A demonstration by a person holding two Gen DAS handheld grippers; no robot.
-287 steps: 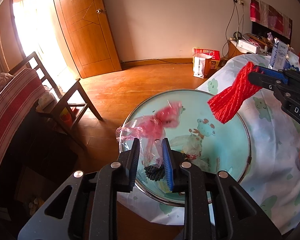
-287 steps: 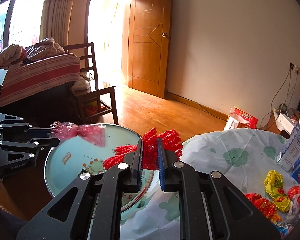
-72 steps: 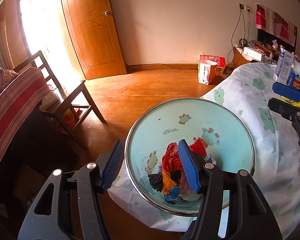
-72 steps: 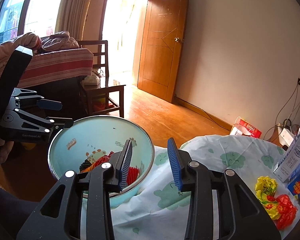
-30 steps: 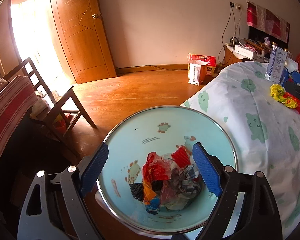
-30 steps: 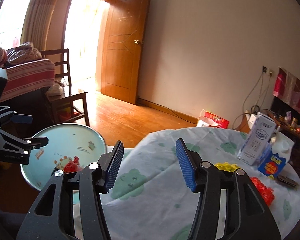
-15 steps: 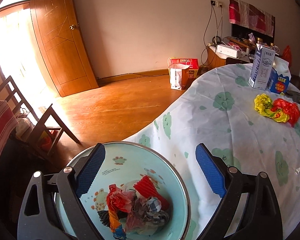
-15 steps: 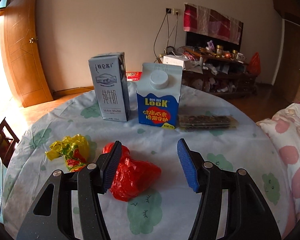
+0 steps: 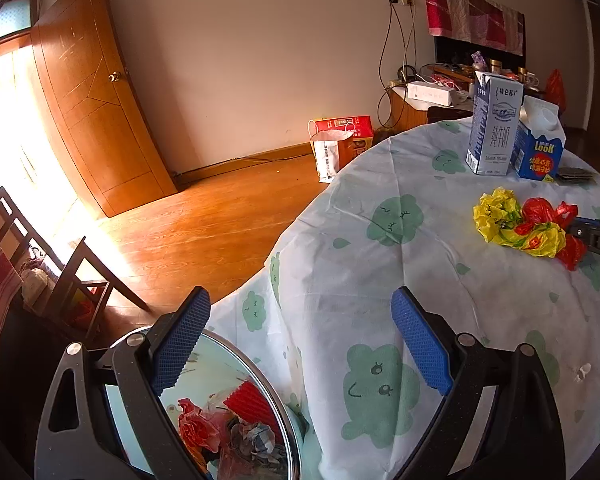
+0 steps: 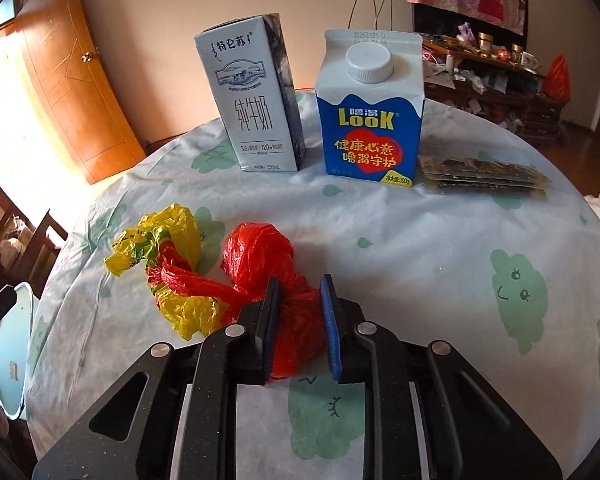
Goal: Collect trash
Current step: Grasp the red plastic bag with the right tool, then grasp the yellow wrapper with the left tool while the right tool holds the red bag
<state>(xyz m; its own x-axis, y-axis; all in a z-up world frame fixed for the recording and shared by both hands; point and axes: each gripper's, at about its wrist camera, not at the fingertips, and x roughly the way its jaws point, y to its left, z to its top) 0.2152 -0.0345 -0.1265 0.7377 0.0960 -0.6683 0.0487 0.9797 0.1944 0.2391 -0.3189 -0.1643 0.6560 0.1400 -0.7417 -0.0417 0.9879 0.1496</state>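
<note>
A crumpled red plastic bag [image 10: 268, 256] lies on the round table, tangled with a yellow bag [image 10: 172, 232]. My right gripper [image 10: 298, 292] is closed on the near end of the red bag; it also shows at the right edge of the left wrist view [image 9: 596, 236], beside both bags [image 9: 540, 212]. My left gripper [image 9: 296, 336] is wide open and empty, over the table's near edge. Under it a light blue enamel basin [image 9: 216, 350] holds several crumpled pieces of trash [image 9: 228, 428].
A white milk carton [image 10: 256, 100] and a blue LOOK carton [image 10: 370, 116] stand at the back of the table, with a flat snack packet [image 10: 484, 178] to their right. The tablecloth [image 10: 420, 240] is white with green prints. A wooden chair [image 9: 80, 280] stands left on the floor.
My right gripper moved onto the red bag and closed its jaws on it. My left gripper swung right, from above the basin toward the table, and stayed open.
</note>
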